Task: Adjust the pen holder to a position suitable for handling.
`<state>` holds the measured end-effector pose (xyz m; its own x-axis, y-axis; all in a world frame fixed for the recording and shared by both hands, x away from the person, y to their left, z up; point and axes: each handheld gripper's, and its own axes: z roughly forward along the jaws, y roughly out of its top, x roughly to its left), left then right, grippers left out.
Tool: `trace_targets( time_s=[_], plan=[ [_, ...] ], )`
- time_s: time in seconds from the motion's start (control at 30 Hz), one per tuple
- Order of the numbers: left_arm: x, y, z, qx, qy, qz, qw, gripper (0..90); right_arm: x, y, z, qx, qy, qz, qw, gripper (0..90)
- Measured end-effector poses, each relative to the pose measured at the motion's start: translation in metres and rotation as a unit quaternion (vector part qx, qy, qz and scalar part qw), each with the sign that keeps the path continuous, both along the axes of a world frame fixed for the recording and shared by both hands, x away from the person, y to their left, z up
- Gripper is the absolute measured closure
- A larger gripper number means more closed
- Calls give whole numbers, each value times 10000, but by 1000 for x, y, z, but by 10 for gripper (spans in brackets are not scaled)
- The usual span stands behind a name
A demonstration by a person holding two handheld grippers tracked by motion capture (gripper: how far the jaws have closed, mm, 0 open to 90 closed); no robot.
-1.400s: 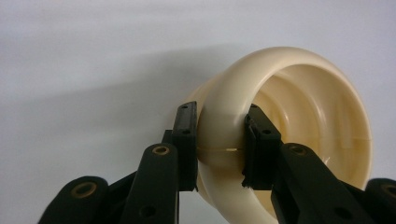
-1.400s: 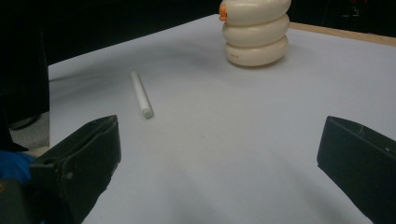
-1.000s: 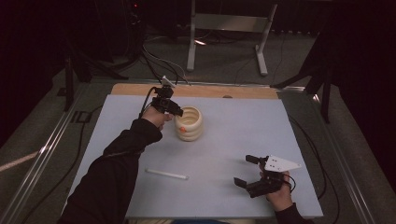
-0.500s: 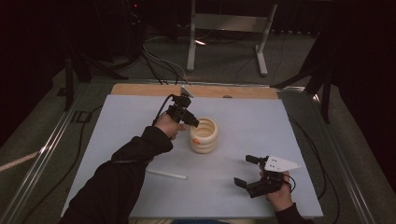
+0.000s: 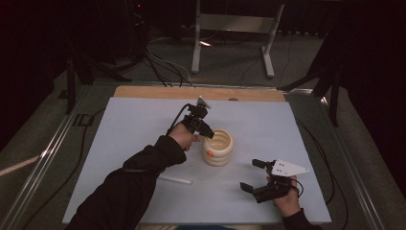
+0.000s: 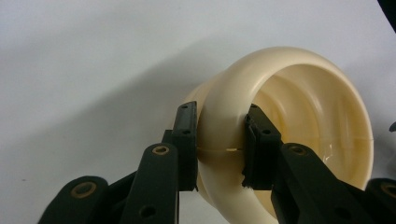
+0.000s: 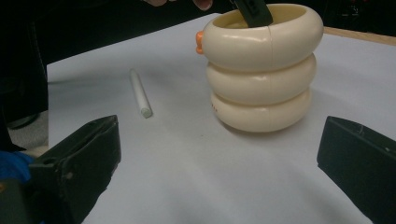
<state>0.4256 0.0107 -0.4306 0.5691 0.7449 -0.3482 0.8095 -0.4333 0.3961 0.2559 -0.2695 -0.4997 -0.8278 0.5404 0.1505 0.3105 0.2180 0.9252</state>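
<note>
Nearest to me, my right gripper (image 5: 265,179) rests low on the surface (image 5: 143,120) at the near right, its jaws spread wide and holding nothing. In the right gripper view both jaws frame the scene from the bottom corners, and between them, farther off, stands the cream holder (image 7: 264,67), a cup made of three stacked rings with a small orange knob at the rim.

A little farther out and to the left lies a white pen (image 5: 175,179) flat on the surface, well apart from the holder and touched by nothing. In the right gripper view the pen (image 7: 140,93) lies to the left of the holder.

Beyond that, near the middle of the surface, the holder (image 5: 218,147) is upright, and my left gripper (image 5: 207,132) is pinching its top ring. In the left gripper view one jaw sits outside the wall and the other inside the mouth, both pressed on the rim of the holder (image 6: 289,116).

I judge the step in hand to be placing the holder: it is gripped by the rim and being carried or slid across the surface toward the right side. Whether its base is touching down I cannot tell.

Next, I think, I need to set it squarely on its base, ease the left jaws apart without tipping it, and then go for the pen, which looks meant for the holder. The rim pinch is off-centre, so a quick release could rock the holder.
</note>
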Motion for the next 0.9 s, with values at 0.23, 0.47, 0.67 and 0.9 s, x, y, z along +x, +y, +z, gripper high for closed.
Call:
trace_targets(
  time_s=[0.23, 0.47, 0.67, 0.9],
  plan=[
    [-2, -2, -6, 71, 60, 3, 10000, 709, 0, 0, 0, -17, 0, 7, 10000, 0],
    [-2, 1, -7, 16, 110, 45, 9999, 707, 0, 1, 0, -30, -2, 10, 10000, 0],
    [-2, 3, -6, -47, 135, 49, 9999, 686, 0, 1, -1, -33, 3, 9, 10000, 0],
    [-2, 8, 4, -120, 10, 31, 9999, 633, 0, 1, -1, -27, 6, 0, 10000, 0]
  ],
)
